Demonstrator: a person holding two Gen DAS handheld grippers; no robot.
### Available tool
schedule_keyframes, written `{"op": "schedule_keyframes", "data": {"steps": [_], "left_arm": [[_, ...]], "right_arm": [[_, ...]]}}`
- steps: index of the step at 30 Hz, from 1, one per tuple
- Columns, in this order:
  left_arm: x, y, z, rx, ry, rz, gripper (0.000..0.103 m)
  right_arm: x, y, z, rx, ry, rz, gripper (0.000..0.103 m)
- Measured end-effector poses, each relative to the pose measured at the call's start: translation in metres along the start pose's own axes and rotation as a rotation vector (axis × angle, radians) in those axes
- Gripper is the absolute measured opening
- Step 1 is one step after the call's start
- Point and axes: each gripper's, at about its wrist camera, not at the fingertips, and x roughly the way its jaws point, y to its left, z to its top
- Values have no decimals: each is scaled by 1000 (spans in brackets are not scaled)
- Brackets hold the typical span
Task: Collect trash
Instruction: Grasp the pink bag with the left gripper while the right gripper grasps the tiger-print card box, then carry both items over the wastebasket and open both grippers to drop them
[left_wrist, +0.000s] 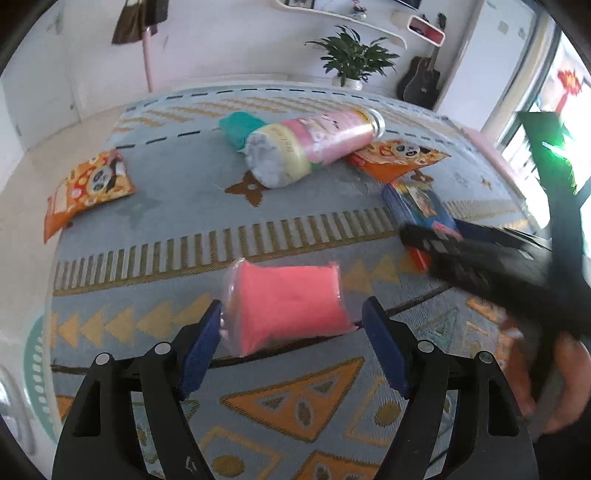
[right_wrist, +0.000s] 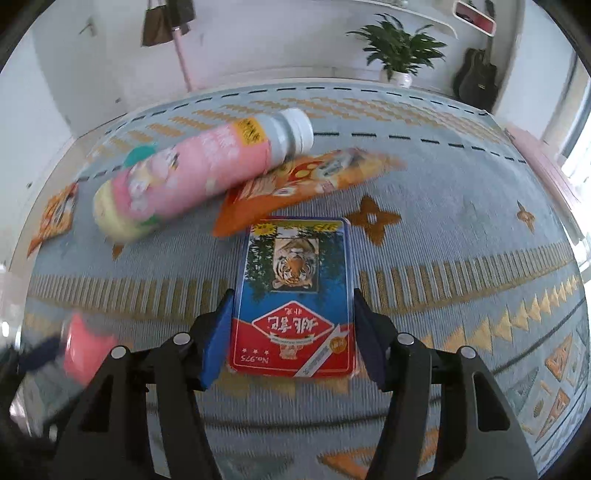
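A pink packet in clear wrap (left_wrist: 288, 302) lies on the patterned rug between the blue pads of my left gripper (left_wrist: 291, 325), which is open around it; the pads sit beside its ends. My right gripper (right_wrist: 291, 328) is open around a blue and red card box with a tiger picture (right_wrist: 293, 291), one pad on each side, close to its edges. The box also shows in the left wrist view (left_wrist: 421, 206), with the right gripper (left_wrist: 417, 236) blurred over it. The pink packet appears blurred in the right wrist view (right_wrist: 86, 350).
A pink drink bottle (left_wrist: 314, 144) lies on the rug (left_wrist: 166, 177), resting on an orange snack bag (left_wrist: 399, 157). Another orange snack bag (left_wrist: 88, 188) lies at the rug's left edge. A potted plant (left_wrist: 351, 59) and a guitar (left_wrist: 421, 79) stand by the far wall.
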Motion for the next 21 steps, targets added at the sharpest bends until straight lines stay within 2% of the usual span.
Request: {"op": "schedule_keyframes", "data": {"steps": [1,2,5,7,9,12,18,21], "left_arm": [[1,-4,-1,13,0,18,70],[3,-8,-1,29,4,41,61],[-3,-12,-3,50,-10,64,53],[-12,-8,-6,46,-35,70,51],[-23,1,-7,25,-55,52,49],[-45,19,-8,-9,-90,48,48],[-110,76,-18,-149,-180,70,48],[-144,119,-27,-235,-206,118,48]], "right_arm": [[-5,-1,-8,-19,-1,13,57],[-9,-2,-14,-32,-2,21,56],[-21,-8,-34,-50,-7,75,56],[-28,-13,-44,-50,-5,113,56],[-35,-17,-51,-26,13,208,56],[-46,-14,-54,-18,14,275,56],[-87,33,-44,-106,-50,365,56],[-112,85,-38,-208,-86,430,56]]}}
